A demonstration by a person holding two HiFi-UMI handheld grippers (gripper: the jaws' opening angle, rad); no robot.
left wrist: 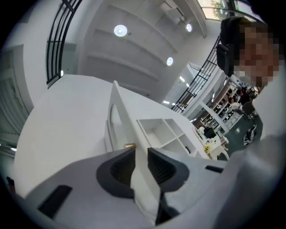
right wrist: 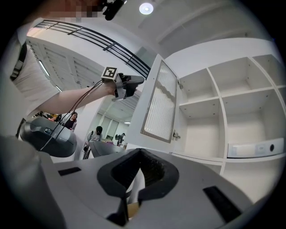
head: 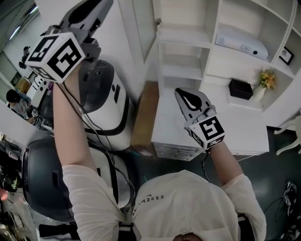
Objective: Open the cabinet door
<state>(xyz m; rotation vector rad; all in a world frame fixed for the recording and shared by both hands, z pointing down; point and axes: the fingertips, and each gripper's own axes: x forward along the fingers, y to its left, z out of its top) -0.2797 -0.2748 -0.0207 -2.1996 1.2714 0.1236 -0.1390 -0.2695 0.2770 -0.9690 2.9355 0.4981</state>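
Note:
The white cabinet door [right wrist: 158,105], with a louvred panel, stands swung out from the open shelves [right wrist: 223,98]. My left gripper [head: 96,9] is raised high at the door's free edge. In the left gripper view the door's [left wrist: 127,120] thin edge runs between the two pads, and my left gripper [left wrist: 140,152] is shut on it. The right gripper view shows that same left gripper [right wrist: 129,82] at the door's edge. My right gripper [head: 188,101] hangs lower, in front of the shelves, apart from the door. Its jaws [right wrist: 139,154] meet at the tips with nothing between them.
Inside the cabinet are a white box [head: 242,42], a black box [head: 241,88], a vase of flowers [head: 265,81] and a small frame [head: 286,55]. A white and black machine [head: 106,103] and a brown carton [head: 143,117] stand below the door. People stand far off at the left [right wrist: 71,120].

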